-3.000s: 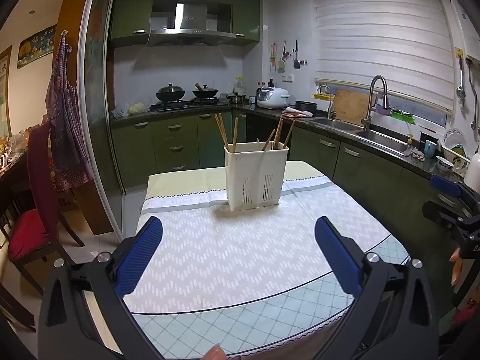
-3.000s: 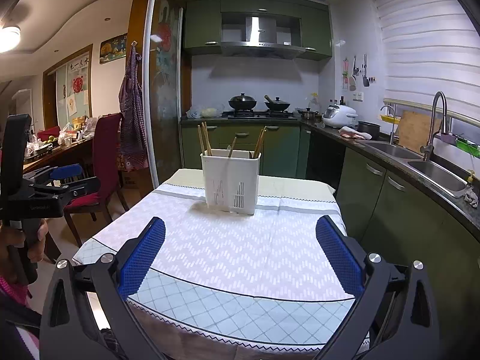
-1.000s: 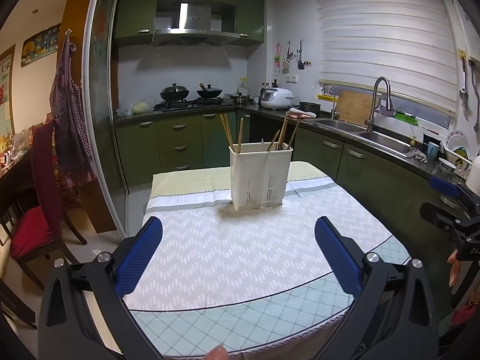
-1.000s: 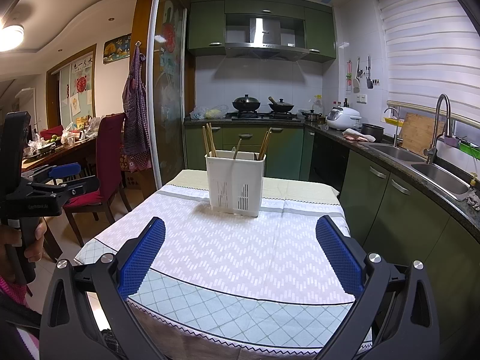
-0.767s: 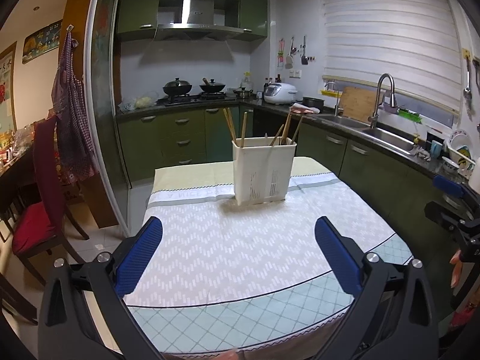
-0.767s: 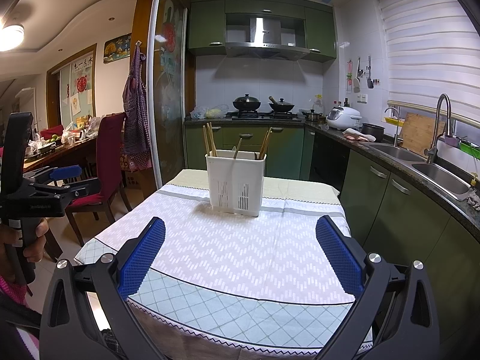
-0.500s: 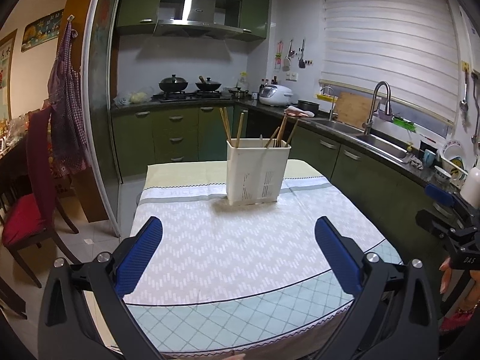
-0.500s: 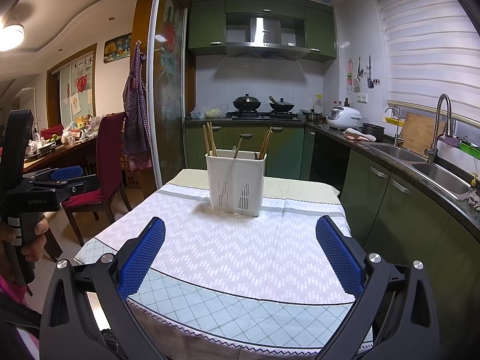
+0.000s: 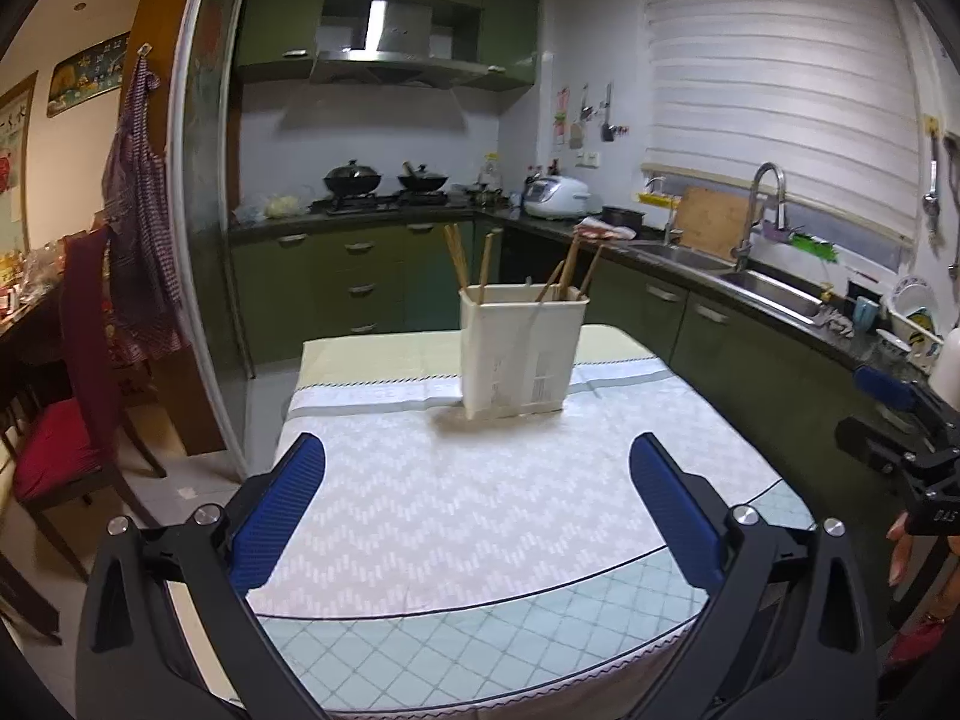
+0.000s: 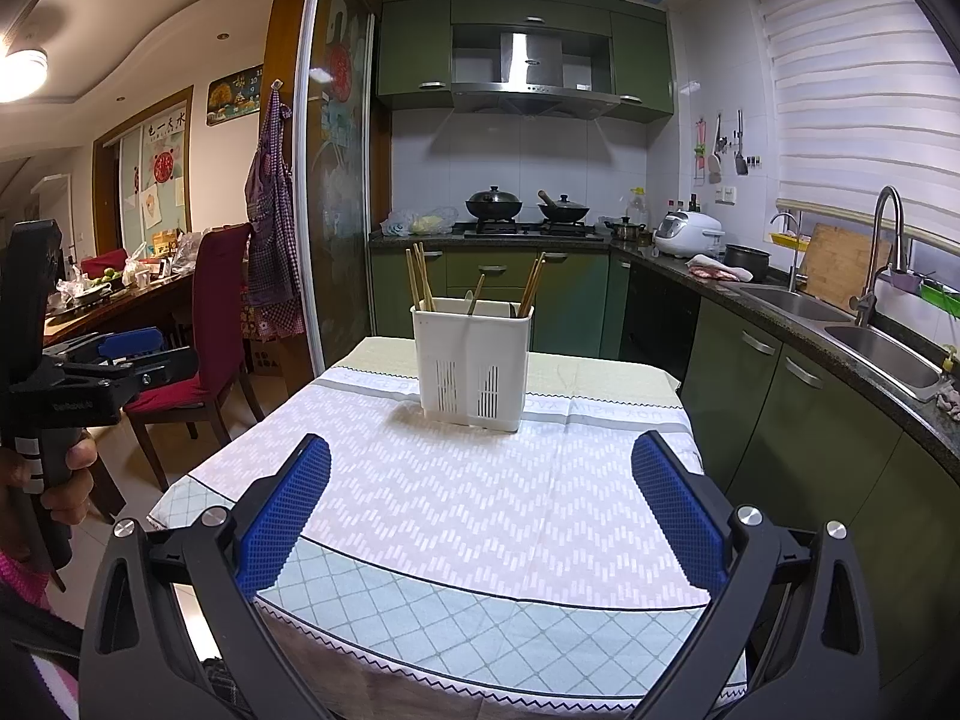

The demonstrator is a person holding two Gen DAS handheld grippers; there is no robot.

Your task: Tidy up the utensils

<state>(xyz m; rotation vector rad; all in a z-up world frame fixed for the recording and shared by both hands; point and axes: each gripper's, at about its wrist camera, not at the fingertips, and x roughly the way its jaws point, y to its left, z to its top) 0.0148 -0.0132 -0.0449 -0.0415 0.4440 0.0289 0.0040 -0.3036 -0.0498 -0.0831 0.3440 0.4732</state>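
A white slotted utensil holder (image 9: 521,354) stands upright toward the far half of the desk (image 9: 480,516), on the pale chevron-patterned cloth that covers it, with a checked cloth edge showing at the near side. Wooden chopsticks (image 9: 457,261) lean out of the holder's left compartment, and more chopsticks (image 9: 573,267) rise from its right side; from the right wrist view the same holder (image 10: 473,360) shows 2 vented panels on its front and sticks splayed to both sides. The left tongs (image 9: 477,504) hover over the near edge of the desk, well apart from the holder, released, blue pads spread wide with nothing between them. The right tongs (image 10: 480,510) likewise hang over the near edge, released and empty, pointed at the holder from a little farther right. In the left wrist view the right tongs appear at the right border, side on, and in the right wrist view the left tongs (image 10: 129,348) show at the left border, gripped by a hand (image 10: 66,480). Behind the desk run green cabinets (image 10: 498,294), a stove with 2 woks (image 10: 522,204), a rice cooker (image 10: 687,234) and a sink (image 10: 876,348) under a faucet. A red-cushioned chair (image 10: 204,348) stands to the left.
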